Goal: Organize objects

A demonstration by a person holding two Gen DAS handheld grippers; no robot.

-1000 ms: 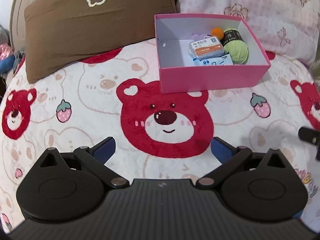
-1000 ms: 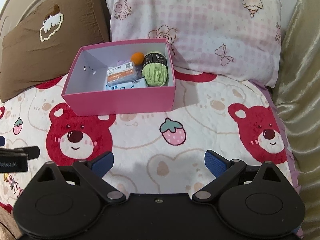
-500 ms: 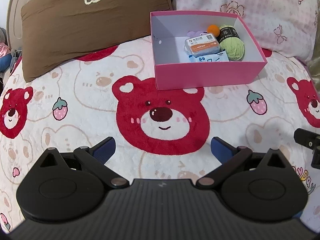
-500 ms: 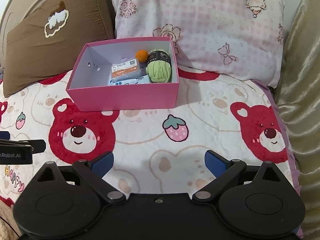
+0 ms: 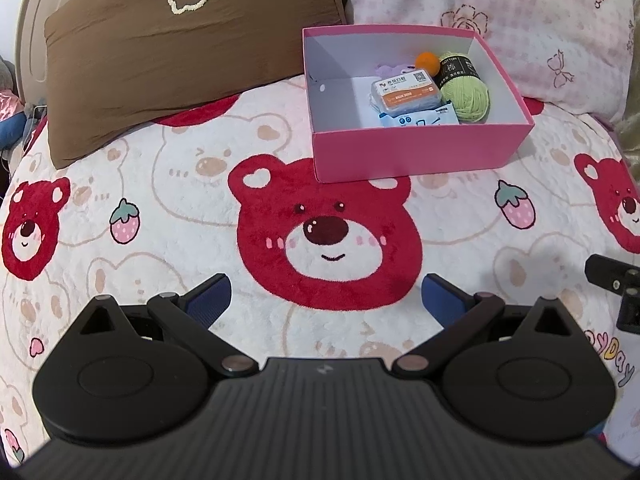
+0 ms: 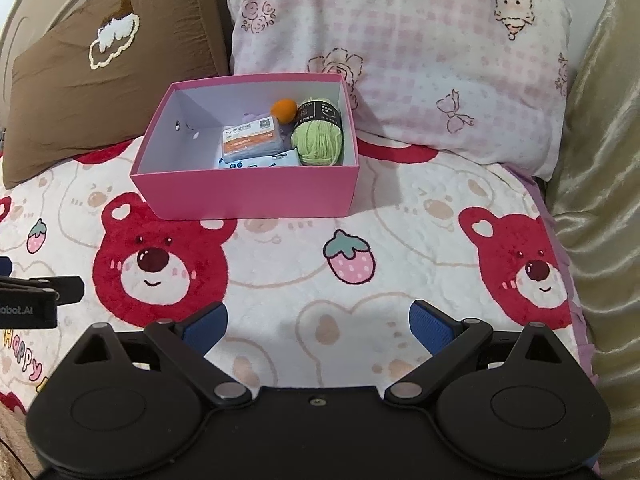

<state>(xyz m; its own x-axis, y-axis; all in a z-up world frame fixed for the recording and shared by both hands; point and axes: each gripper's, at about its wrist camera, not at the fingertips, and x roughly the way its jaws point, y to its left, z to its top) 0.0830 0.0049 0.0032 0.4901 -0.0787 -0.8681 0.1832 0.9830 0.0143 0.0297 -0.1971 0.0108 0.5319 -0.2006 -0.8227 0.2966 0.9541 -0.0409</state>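
Observation:
A pink box stands on the bear-print blanket near the pillows. Inside lie a green yarn ball, an orange ball, an orange-labelled packet, a blue-and-white pack and something purple, mostly hidden. My left gripper hovers open over the blanket, well short of the box, holding nothing. Likewise my right gripper is open with nothing between its fingers. Each gripper shows at the edge of the other's view.
A brown pillow leans at the back left and a pink checked pillow at the back right. Shiny gold fabric rises along the blanket's right edge. The bear-print blanket spreads between grippers and box.
Both grippers have drawn slightly back from the box and shifted a little; the view tilts. Nothing was taken hold of or let go. The box contents are unchanged.

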